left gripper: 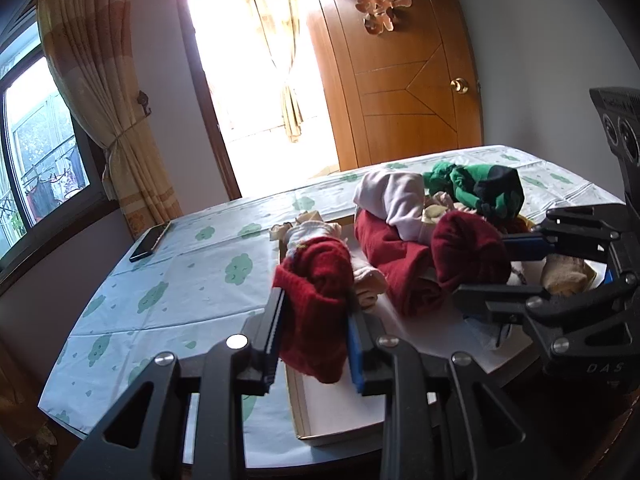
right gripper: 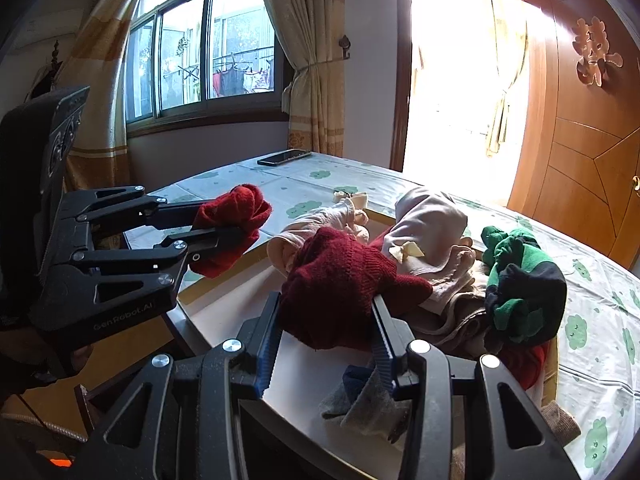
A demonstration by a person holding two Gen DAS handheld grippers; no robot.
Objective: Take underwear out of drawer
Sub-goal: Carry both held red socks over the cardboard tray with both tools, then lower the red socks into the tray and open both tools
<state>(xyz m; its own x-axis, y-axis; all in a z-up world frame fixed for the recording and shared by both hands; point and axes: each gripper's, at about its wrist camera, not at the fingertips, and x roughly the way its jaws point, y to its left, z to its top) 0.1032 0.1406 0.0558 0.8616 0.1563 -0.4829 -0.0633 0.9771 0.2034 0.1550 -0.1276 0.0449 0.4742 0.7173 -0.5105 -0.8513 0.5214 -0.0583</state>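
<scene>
A shallow white drawer with a wooden rim (left gripper: 301,420) (right gripper: 208,286) lies on the table, with clothes piled in its far part. My left gripper (left gripper: 316,308) (right gripper: 224,220) is shut on a dark red knitted piece (left gripper: 320,280) (right gripper: 234,208), held above the drawer's left edge. My right gripper (right gripper: 325,300) (left gripper: 480,268) is shut on a second dark red knitted bundle (right gripper: 340,276) (left gripper: 468,256) over the drawer's middle. The two red pieces hang apart from each other.
The pile holds a pale pink garment (left gripper: 396,200) (right gripper: 432,216), a green and black one (left gripper: 484,188) (right gripper: 520,284) and a folded red cloth (left gripper: 396,268). A grey sock (right gripper: 368,404) lies below my right fingers. A phone (left gripper: 150,242) (right gripper: 284,157) rests on the cloud-print tablecloth (left gripper: 180,280).
</scene>
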